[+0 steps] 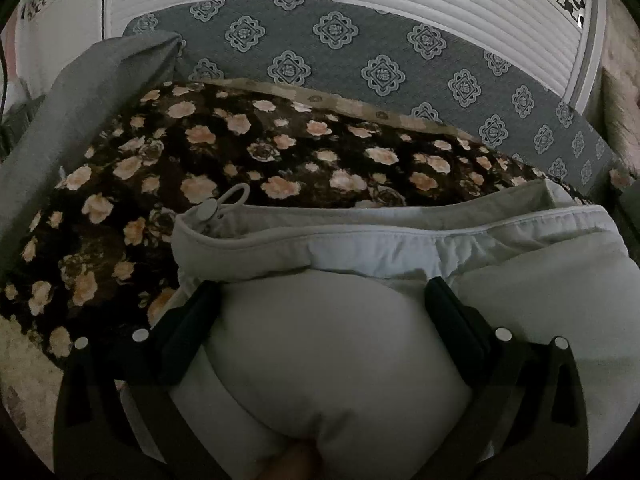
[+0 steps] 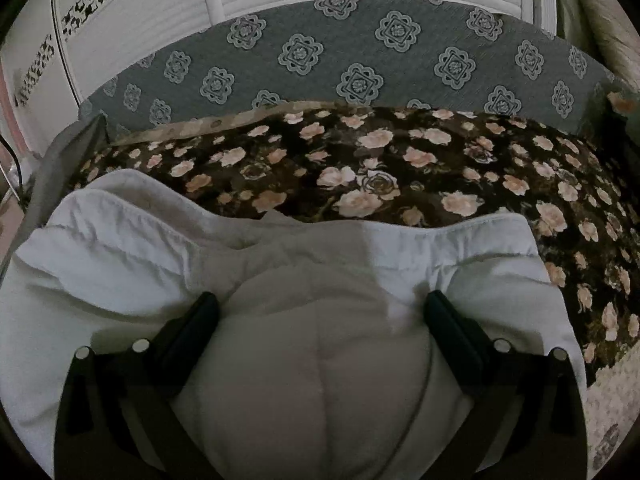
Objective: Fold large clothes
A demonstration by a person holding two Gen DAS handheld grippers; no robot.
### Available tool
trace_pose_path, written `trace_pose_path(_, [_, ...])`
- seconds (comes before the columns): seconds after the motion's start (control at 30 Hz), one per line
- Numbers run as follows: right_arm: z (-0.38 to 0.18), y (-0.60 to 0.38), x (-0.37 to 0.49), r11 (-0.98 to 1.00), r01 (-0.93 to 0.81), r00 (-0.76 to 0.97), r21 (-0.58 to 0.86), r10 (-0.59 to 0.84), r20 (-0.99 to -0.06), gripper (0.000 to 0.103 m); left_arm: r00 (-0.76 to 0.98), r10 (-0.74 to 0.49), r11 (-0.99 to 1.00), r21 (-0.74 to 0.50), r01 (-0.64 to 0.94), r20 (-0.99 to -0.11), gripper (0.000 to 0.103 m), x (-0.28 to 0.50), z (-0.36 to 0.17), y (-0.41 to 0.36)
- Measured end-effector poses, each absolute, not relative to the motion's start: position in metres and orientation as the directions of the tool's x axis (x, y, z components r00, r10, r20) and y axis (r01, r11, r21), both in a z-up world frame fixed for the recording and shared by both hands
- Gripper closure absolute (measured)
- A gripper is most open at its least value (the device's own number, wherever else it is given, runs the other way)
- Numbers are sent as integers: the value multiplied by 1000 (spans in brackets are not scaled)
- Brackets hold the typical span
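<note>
**What I cannot see from the wrist cameras**

The padded white garment [image 1: 332,360] bulges up between my left gripper [image 1: 320,300] jaws and hides whatever lies beneath; its near end runs off the bottom edge. In the right view the garment [image 2: 312,360] likewise fills the gap of the right gripper [image 2: 320,308]. It covers the near part of the floral blanket [image 2: 400,168]. The cord toggle [image 1: 208,212] is too small to read.

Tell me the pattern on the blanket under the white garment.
Dark brown blanket with peach roses, clearest in the right wrist view.
</note>
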State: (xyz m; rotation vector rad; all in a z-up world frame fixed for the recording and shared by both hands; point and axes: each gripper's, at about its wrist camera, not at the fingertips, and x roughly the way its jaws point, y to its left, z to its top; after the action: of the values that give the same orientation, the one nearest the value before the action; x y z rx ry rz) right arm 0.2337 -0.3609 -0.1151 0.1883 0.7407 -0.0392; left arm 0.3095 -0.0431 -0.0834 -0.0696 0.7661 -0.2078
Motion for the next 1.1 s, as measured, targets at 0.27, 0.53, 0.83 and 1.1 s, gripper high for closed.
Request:
trace_pose_path(0.27, [-126, -362, 241, 983, 103, 728, 153, 30, -684, 1, 709, -176, 984, -95, 152, -683, 3, 309, -87, -49])
trace_pose_path(0.53, [-128, -360, 247, 983, 106, 719, 150, 28, -695, 1, 706, -176, 984, -96, 152, -686, 3, 310, -89, -48])
trace_pose_path(0.83, [-140, -365, 259, 975, 129, 728, 180, 30, -685, 1, 706, -140, 989, -67, 131, -695, 3, 321, -97, -55])
trace_pose_path(1.1, [-113, -352, 213, 979, 189, 744, 74, -94, -661, 2, 765, -154, 987, -71, 141, -625, 3, 282, -77, -43])
